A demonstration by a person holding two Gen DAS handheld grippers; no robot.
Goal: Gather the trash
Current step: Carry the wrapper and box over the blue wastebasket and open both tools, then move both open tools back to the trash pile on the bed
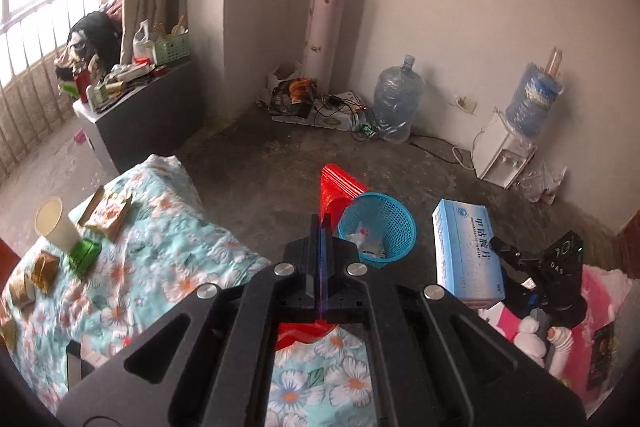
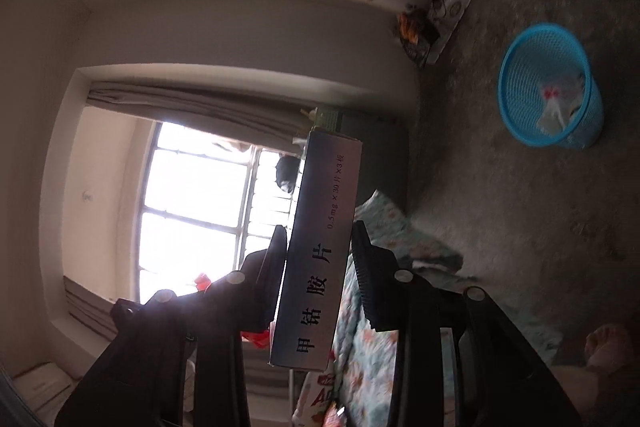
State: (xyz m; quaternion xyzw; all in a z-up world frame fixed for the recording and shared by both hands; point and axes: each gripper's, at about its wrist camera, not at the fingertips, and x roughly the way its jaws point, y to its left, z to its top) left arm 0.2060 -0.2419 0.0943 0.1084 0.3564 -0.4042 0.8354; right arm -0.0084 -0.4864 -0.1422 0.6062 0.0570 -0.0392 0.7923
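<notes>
My left gripper (image 1: pixel 320 227) is shut on a thin red plastic bag (image 1: pixel 340 183), which sticks up past its fingertips and hangs below them. It is above the bed edge, just left of a blue mesh wastebasket (image 1: pixel 378 227) on the floor with wrappers inside. My right gripper (image 2: pixel 320 243) is rolled sideways and shut on a light blue medicine box (image 2: pixel 316 251). The left wrist view shows that box (image 1: pixel 466 251) and the right gripper (image 1: pixel 500 247) to the right of the basket. The basket also shows in the right wrist view (image 2: pixel 550 87).
A floral bedspread (image 1: pixel 160 247) carries a paper cup (image 1: pixel 54 223), a green box (image 1: pixel 84 255) and several gold wrappers (image 1: pixel 44 267). A water dispenser (image 1: pixel 504 155), a water jug (image 1: pixel 394 99), cables and a cluttered cabinet (image 1: pixel 136 115) stand along the walls.
</notes>
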